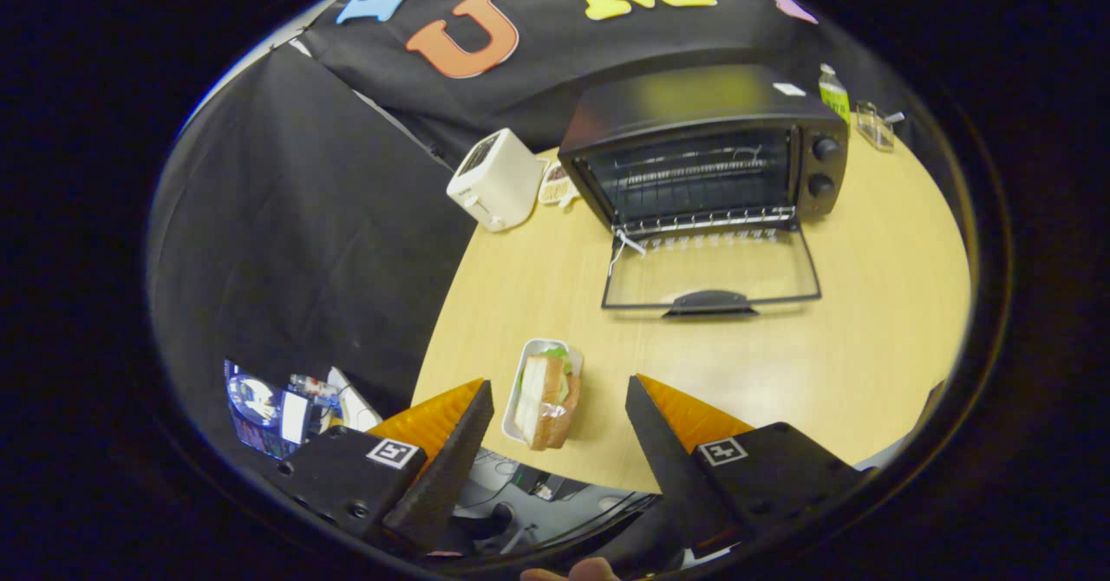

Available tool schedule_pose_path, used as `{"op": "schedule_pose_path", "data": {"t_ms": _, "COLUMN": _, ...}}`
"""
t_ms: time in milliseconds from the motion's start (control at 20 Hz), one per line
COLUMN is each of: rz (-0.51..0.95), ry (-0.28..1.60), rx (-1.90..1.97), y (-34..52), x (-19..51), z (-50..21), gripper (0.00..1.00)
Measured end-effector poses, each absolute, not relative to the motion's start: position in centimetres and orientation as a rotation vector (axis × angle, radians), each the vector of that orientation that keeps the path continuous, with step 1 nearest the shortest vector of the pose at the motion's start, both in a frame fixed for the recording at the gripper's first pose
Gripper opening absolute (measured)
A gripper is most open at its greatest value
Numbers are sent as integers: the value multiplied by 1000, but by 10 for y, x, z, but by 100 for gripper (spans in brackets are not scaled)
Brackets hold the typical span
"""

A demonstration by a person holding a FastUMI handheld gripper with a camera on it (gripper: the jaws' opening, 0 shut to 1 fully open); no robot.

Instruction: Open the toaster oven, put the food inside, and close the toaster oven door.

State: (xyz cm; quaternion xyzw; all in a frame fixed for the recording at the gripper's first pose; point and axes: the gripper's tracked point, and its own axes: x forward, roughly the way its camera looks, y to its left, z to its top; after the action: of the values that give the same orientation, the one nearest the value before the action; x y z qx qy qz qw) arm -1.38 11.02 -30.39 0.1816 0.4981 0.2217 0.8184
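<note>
Toaster oven (pixel 702 160) door (pixel 711 273) is already hanging open at 12 o'clock, and I'm hovering my tool (pixel 559 394) wide open around the sandwich (pixel 546 397) on the desk (pixel 850 338), still needing loading and closing.

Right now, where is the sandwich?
The sandwich lies in a small white tray near the table's near edge, between the open gripper's fingertips, well short of the open toaster oven.

Bystanders on my tabletop (pixel 867 303)
I see a white toaster (pixel 496 179) at the back, a green bottle (pixel 834 95) beside a clear holder (pixel 874 125).
</note>
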Motion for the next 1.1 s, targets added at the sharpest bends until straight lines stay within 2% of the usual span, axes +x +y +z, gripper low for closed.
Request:
{"op": "schedule_pose_path", "data": {"t_ms": 200, "rz": 506, "ry": 1192, "rx": 466, "y": 137, "x": -24, "z": -332, "gripper": 100}}
{"op": "schedule_pose_path", "data": {"t_ms": 550, "rz": 544, "ry": 1316, "rx": 509, "y": 166, "x": -19, "z": -374, "gripper": 97}}
{"op": "schedule_pose_path", "data": {"t_ms": 1000, "rz": 529, "ry": 1382, "rx": 583, "y": 172, "x": -13, "z": -392, "gripper": 45}}
{"op": "schedule_pose_path", "data": {"t_ms": 1100, "rz": 540, "ry": 1370, "rx": 578, "y": 170, "x": -13, "z": -384, "gripper": 39}}
